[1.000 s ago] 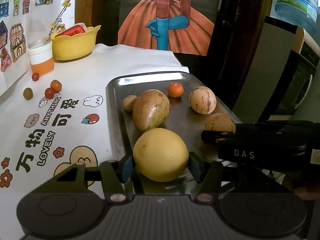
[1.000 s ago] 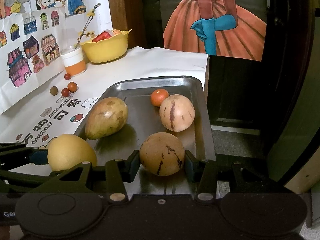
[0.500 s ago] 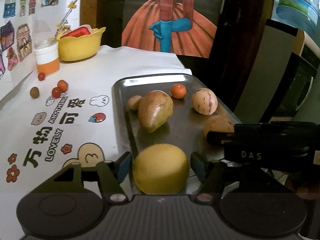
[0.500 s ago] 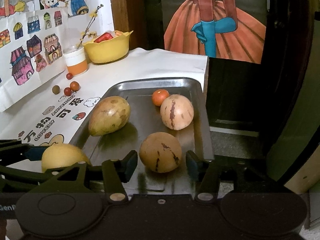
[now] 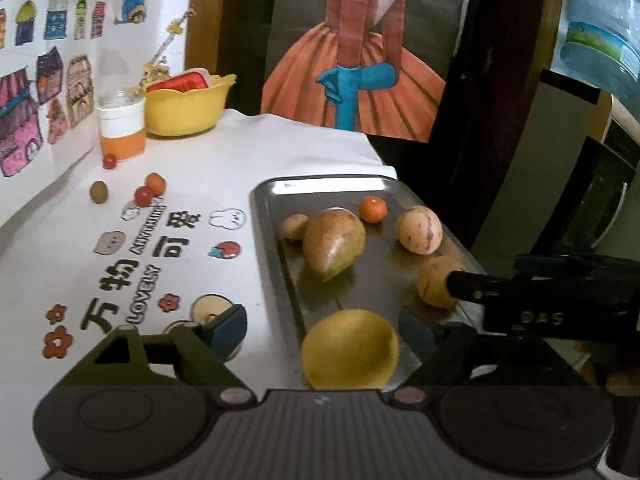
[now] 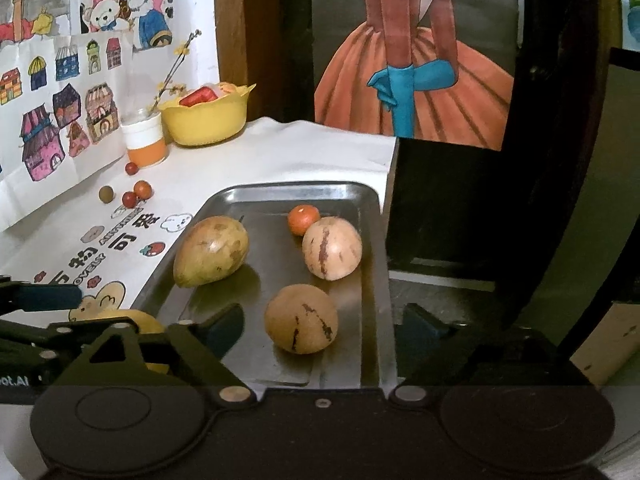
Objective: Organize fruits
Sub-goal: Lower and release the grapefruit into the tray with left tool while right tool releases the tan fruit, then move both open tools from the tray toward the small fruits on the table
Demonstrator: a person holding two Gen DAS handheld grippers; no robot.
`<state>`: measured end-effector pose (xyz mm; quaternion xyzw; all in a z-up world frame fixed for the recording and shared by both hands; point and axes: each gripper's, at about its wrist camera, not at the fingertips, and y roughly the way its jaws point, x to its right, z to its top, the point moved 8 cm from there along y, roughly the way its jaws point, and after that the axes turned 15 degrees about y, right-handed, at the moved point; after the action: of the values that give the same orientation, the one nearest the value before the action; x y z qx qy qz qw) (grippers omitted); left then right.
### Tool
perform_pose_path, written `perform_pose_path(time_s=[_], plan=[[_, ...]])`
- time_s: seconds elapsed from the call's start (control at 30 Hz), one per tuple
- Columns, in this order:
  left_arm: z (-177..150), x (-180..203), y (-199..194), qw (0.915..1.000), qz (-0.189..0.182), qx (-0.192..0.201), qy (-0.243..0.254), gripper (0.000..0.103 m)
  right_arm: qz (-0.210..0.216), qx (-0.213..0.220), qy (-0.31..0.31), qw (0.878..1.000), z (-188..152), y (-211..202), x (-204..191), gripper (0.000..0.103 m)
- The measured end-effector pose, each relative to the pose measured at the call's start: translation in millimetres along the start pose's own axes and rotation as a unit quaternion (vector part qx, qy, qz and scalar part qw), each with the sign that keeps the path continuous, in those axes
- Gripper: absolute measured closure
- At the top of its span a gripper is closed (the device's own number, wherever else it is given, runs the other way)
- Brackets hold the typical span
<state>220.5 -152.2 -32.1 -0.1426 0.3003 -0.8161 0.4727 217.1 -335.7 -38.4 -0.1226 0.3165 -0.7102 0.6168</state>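
Six fruits are sitting on the metal tray: a yellow citrus at the near end, a big green-brown mango in the middle, a small brownish fruit just beside it at its 10 o'clock, a small orange at the far end, and two striped tan melons, one far and one near. The left tongs are gaping wide around the citrus, holding nothing; the pads are standing clear of it on both sides, the left one hanging over the white desk outside the tray rim. The right tongs are likewise spread wide and empty, the near striped melon lying between the pads but apart from both. Judging from this, both fruits are resting loose on the tray, so that part is looking done. Still waiting off the tray, at about 10 o'clock from it near the wall: four small fruits scattered on the desk, below an orange-banded cup and a yellow bowl with something red inside. Whether the bowl's contents are counting as fruit, I cannot tell. Likely remaining: gathering those small strays onto the tray.
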Motion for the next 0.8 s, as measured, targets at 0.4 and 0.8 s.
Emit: perform_pose_path(time_s=[0.4,0.8], plan=[[-4,-41,-33,0.9991,0.038,0.016,-0.011,0.001,-0.013,-0.008,-0.067,0.998,0,-39,-5,0.001],[-36,-93,-52,0.9962,0.071,-0.011,-0.05,0.001,0.013,-0.088,-0.164,0.982,-40,-63,-44,0.001]])
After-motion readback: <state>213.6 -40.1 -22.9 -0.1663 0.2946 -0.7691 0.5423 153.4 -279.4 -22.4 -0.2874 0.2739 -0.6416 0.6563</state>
